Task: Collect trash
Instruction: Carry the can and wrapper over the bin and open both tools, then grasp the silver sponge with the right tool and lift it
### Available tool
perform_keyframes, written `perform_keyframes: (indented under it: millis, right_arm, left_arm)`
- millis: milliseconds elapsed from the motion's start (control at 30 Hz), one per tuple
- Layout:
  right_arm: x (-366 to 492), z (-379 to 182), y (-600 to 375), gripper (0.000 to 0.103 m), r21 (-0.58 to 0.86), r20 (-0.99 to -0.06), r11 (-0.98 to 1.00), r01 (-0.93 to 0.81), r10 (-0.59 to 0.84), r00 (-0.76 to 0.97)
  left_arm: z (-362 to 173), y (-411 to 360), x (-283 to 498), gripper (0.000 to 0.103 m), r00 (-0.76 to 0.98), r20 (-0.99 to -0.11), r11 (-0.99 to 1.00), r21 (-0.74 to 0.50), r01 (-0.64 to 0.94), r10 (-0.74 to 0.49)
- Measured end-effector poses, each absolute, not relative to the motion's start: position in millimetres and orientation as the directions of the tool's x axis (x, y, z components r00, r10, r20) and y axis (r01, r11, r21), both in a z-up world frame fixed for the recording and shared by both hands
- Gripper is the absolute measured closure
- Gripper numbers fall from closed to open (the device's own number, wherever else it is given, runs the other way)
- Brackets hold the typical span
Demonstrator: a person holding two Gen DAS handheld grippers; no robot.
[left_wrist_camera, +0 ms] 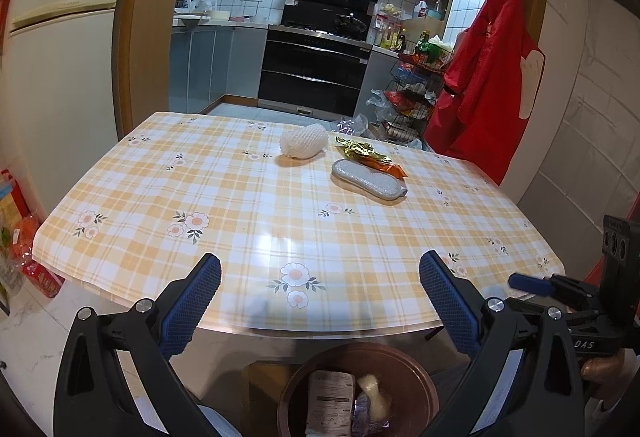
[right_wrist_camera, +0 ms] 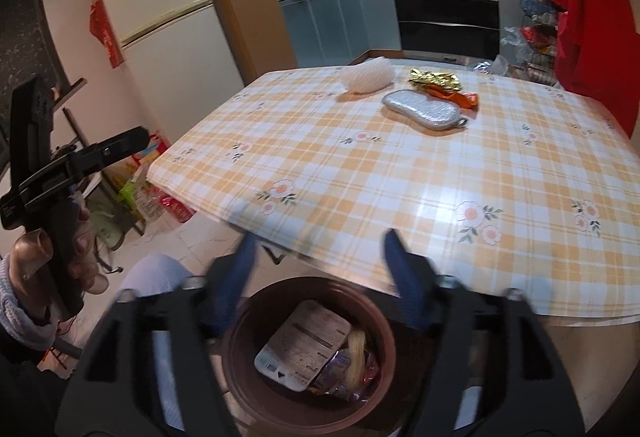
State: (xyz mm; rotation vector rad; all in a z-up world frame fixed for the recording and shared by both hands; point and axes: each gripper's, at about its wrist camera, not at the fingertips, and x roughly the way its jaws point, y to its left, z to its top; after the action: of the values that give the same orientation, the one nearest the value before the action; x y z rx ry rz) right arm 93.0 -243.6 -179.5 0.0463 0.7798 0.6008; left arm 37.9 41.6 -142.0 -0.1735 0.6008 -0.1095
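I hold a hand-held gripper in each hand at the near edge of a counter (left_wrist_camera: 160,205) covered in a yellow-and-white plaid cloth with small flower prints. My left hand-held gripper (left_wrist_camera: 320,273) has its blue textured pads spread wide with nothing between them. My right hand-held gripper (right_wrist_camera: 318,249) appears blurred; its jaws stand apart and empty, directly above a round brown trash bin (right_wrist_camera: 240,377) that sits on the floor below the counter's edge.

Inside the bin lies a flat white package with dark printed text (right_wrist_camera: 306,343), tilted against the wall. Beside it are a pale yellowish crumpled piece (right_wrist_camera: 356,357) and some purple wrapper (right_wrist_camera: 340,377) underneath.

Trash also lies on the far side of the counter. A white foam fruit net (left_wrist_camera: 304,143), puffy and mesh-textured, lies alone. Near it, to its right, sits a crinkled gold foil wrapper (left_wrist_camera: 356,149) touching an orange wrapper (left_wrist_camera: 390,169). Just in front of those lies a silver glittery oblong pouch (left_wrist_camera: 368,181) with a small loop at one end.
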Motion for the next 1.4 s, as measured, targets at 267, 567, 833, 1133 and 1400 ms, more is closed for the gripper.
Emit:
perform_keyframes:
  millis: [267,567,833,1133,1400]
  right_arm:
    - [102,-184,-255,0.009,0.230,-0.661,0.878,-0.421,0.458,0.594]
    - [116,-198,-266,0.006,0.185,-0.695,0.909,-0.372,0.389,0.604]
    - [149,-208,-269,0.006,0.096,-0.710,0.916,-0.390,0.338,0.618]
    - [260,-226,-258,0.006,0.013,-0.729,0.895,-0.447,0.314,0.608]
    - [383,-258,-215,0.010,-0.021,-0.785,0.858,-0.513,0.304,0.540]
  left_arm:
    - [-145,40,40,0.006,0.819,-0.553,0.981,-0.185,0.057,-0.152]
    - [-155,37,53,0.006,0.808,-0.570,0.984,-0.166,0.060,-0.146]
    - [-167,37,83,0.006,0.793,-0.594,0.989,-0.127,0.073,-0.134]
    - [-186,46,162,0.006,0.773,-0.619,0.990,-0.102,0.098,-0.140]
    - [-200,62,248,0.006,0.759,-0.626,0.982,-0.160,0.101,-0.180]
